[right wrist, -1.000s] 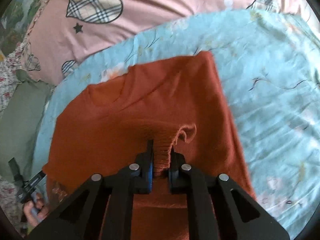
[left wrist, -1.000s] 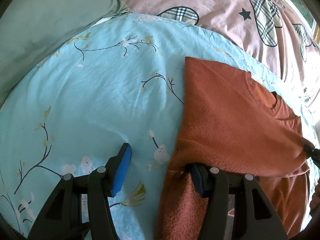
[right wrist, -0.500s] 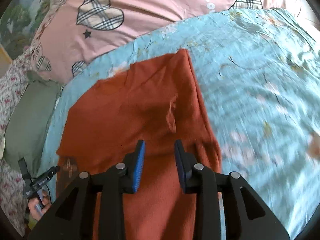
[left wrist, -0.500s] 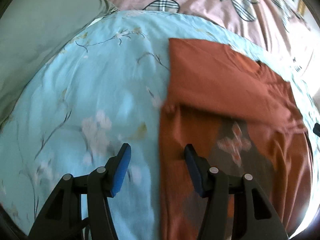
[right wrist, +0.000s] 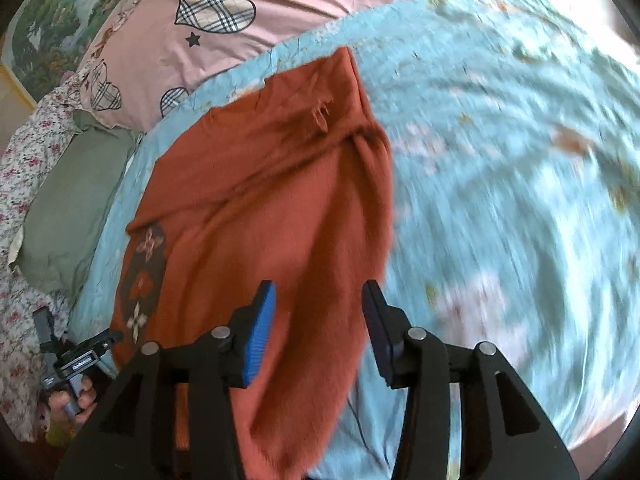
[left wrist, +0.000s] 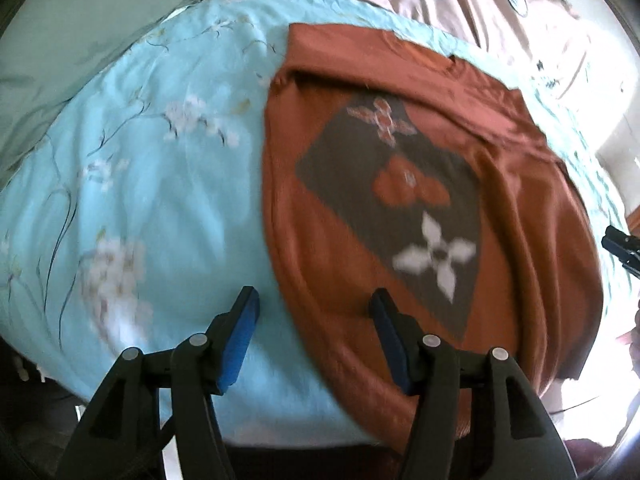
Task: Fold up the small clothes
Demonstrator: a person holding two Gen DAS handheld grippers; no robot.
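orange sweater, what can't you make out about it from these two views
- Orange sweater, hem: left wrist view, cut off by the bottom edge, behind the left gripper.
- Its patterned panel: right wrist view, small and partly covered by a fold.
- Blue floral sheet: print smeared by motion blur.

No legible txt or nos., small label on left gripper's handle (right wrist: 78, 364) too blurred to read, sweater (left wrist: 400, 200) panel shows flower motifs only, no brand wording
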